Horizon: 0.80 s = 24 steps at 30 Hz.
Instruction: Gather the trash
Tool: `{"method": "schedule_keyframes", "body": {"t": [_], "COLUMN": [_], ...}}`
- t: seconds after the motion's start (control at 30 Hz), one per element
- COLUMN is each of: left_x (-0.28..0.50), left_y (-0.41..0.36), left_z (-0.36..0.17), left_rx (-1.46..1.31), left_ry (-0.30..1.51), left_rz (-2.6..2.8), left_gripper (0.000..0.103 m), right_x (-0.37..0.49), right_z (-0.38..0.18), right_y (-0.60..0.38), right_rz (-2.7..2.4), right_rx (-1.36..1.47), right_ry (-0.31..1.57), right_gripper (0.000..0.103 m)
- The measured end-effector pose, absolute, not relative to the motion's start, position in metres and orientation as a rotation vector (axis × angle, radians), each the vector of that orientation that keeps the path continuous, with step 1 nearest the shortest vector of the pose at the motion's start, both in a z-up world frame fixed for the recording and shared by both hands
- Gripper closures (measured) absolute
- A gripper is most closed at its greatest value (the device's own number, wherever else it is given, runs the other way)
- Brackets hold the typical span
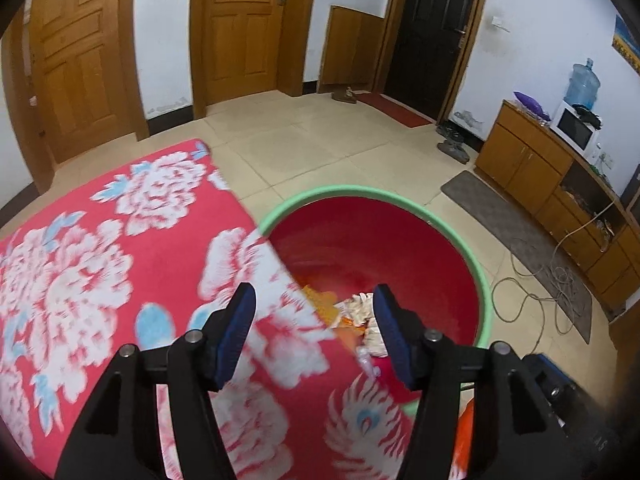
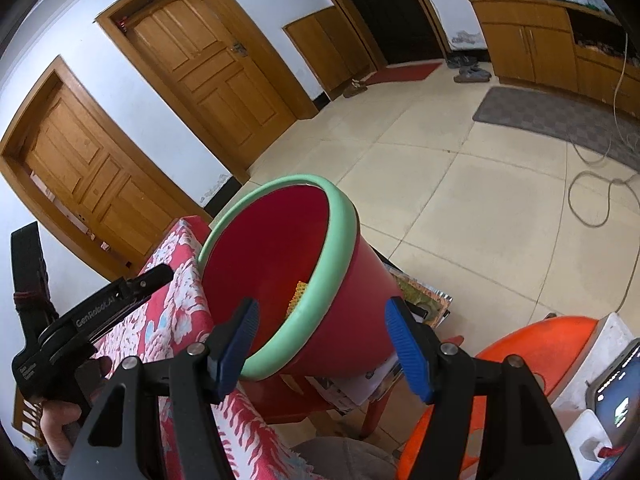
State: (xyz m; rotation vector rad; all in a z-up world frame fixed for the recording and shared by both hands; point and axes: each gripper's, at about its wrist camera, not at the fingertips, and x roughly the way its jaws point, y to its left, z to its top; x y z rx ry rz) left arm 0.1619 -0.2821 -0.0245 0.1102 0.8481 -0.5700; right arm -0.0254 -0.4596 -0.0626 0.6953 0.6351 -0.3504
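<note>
Tongs of both grippers are seen spread apart, with nothing between the blue pads. Left gripper [image 1: 314, 334] is held over the edge of a red flowered cloth [image 1: 100, 264], where the cloth meets the bin [image 1: 486, 280]; one pad is seen over the cloth, the other over the bin's mouth. Right gripper [image 2: 320, 346] is held just in front of the bin [image 2: 344, 336], with the green rim [image 2: 340, 236] seen between its pads. Left gripper's black body [image 2: 80, 328] is seen at the left of the right wrist view, above the cloth [image 2: 180, 320], gripped by a hand [image 2: 60, 428].

Trash [image 1: 360, 316] lies at the bottom of the red bin: pale crumpled paper beside orange and yellow scraps. From the right wrist only a yellow scrap [image 2: 298, 294] is seen past the rim. The bin is seen tilted in that view, resting beside the cloth on a red stool [image 2: 304, 400], with printed papers [image 2: 424, 300] under it. An orange seat [image 2: 532, 352] stands near the stool.

Beyond, a tiled floor [image 1: 304, 140], two wooden doors [image 1: 240, 28], a dark door [image 1: 432, 36], a grey mat [image 1: 516, 248], a loose cable [image 1: 532, 300] and a wooden cabinet [image 1: 524, 160] bearing a white microwave [image 1: 574, 130] are shown.
</note>
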Motion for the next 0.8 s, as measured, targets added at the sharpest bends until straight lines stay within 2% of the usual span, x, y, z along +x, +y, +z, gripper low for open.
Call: {"method": "schedule_keyframes", "body": {"t": [0.27, 0.6, 0.67, 0.73, 0.8], "left_x": [0.131, 0.084, 0.073, 0.061, 0.050], "left_y": [-0.226, -0.143, -0.127, -0.111, -0.098], "left_z": [-0.008, 0.020, 0.025, 0.028, 0.032], "left_rx": [0.091, 0.042, 0.029, 0.016, 0.005], "left_ry": [0.829, 0.776, 0.768, 0.757, 0.747], "left_rz": [-0.481, -0.323, -0.286, -0.251, -0.218], "left_gripper": [0.042, 0.033, 0.033, 0.031, 0.024], "right_x": [-0.031, -0.046, -0.049, -0.053, -0.056], "right_z": [-0.037, -0.007, -0.004, -0.001, 0.002], "right_y": [-0.430, -0.374, -0.362, -0.350, -0.336], "right_rz": [-0.284, -0.149, -0.132, -0.116, -0.098], "right_rx": [0.602, 0.509, 0.494, 0.475, 0.451], "right_ry": [0.616, 0.597, 0.597, 0.599, 0.601], "right_gripper": [0.030, 0.024, 0.019, 0.018, 0.018]}}
